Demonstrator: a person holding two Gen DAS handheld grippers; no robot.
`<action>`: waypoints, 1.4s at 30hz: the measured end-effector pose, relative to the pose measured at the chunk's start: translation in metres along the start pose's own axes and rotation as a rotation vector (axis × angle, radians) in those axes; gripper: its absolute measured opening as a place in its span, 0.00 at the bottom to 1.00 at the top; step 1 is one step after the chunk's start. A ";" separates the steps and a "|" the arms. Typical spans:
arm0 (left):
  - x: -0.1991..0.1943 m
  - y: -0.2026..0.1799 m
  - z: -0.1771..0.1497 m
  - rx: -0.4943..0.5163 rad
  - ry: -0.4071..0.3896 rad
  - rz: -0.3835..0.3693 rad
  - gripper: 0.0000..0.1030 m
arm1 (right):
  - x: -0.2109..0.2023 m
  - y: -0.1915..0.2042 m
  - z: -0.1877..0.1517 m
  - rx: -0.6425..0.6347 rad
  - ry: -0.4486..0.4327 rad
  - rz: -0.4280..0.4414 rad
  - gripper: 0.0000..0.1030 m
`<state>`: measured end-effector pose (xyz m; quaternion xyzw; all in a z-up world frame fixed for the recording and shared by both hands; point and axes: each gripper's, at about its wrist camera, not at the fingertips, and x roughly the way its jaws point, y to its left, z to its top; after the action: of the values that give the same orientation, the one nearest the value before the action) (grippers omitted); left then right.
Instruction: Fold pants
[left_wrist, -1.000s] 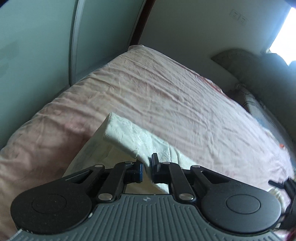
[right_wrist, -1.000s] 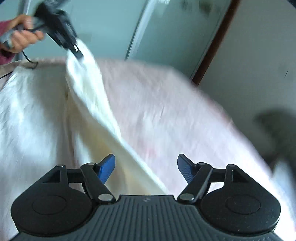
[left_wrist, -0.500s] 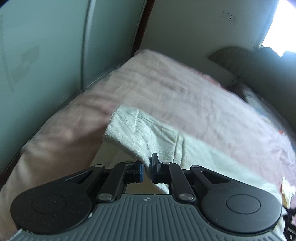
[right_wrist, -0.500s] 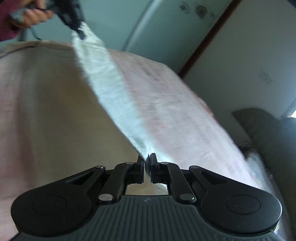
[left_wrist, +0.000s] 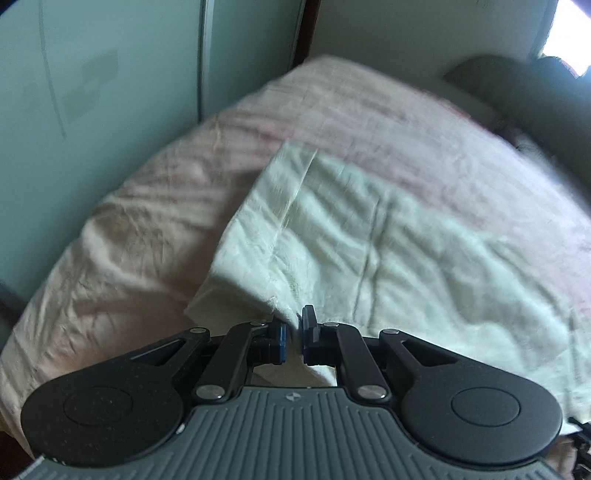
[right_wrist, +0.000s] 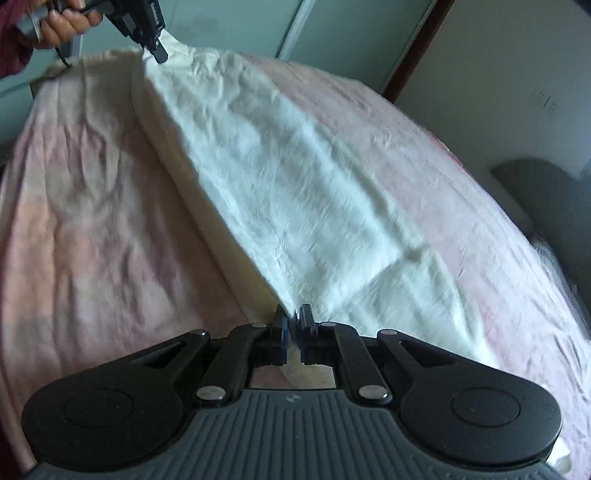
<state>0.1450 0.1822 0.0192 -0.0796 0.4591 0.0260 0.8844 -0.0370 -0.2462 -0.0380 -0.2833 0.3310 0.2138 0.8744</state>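
A: Cream, crinkled cotton pants (right_wrist: 295, 206) are what you have in both tools. They lie lengthwise on the pink wrinkled bedsheet (right_wrist: 92, 229), one end at twelve o'clock in your right wrist view, the other end right at your fingers at six.

B: So both ends are gripped?

A: Yes. Your right gripper (right_wrist: 291, 328) is clamped on the near edge of the fabric, which runs into the narrow gap between its pads. Your left gripper (right_wrist: 155, 46), seen at eleven o'clock with your hand (right_wrist: 59, 22) behind it, is pinching the far end and lifting it a little off the sheet. In the left wrist view that same tool (left_wrist: 293, 332) has its blue pads nipped on a corner of the cloth (left_wrist: 369, 236).

B: How far along would you call it?

A: Early to middle, I judge. The pants look already doubled, one leg over the other, since a long seam and a layered edge show toward ten o'clock in the left view. The panel is stretched between your hands but not yet flat, and wrinkles run across it.

B: What is left?

A: Laying it down smooth, then bringing one end over the other, likely more than once. No crosswise fold shows yet.
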 end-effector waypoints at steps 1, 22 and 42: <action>0.003 -0.002 -0.002 0.012 0.007 0.010 0.11 | 0.003 0.002 -0.001 0.012 -0.012 -0.016 0.05; -0.048 -0.209 -0.051 0.575 -0.084 -0.269 0.53 | -0.063 -0.082 -0.063 0.648 -0.054 -0.176 0.15; -0.007 -0.375 -0.151 0.862 -0.008 -0.593 0.64 | 0.063 -0.255 -0.081 0.904 0.211 -0.545 0.89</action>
<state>0.0631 -0.2118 -0.0170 0.1649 0.3825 -0.4165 0.8081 0.1122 -0.4766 -0.0417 0.0259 0.3905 -0.2145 0.8949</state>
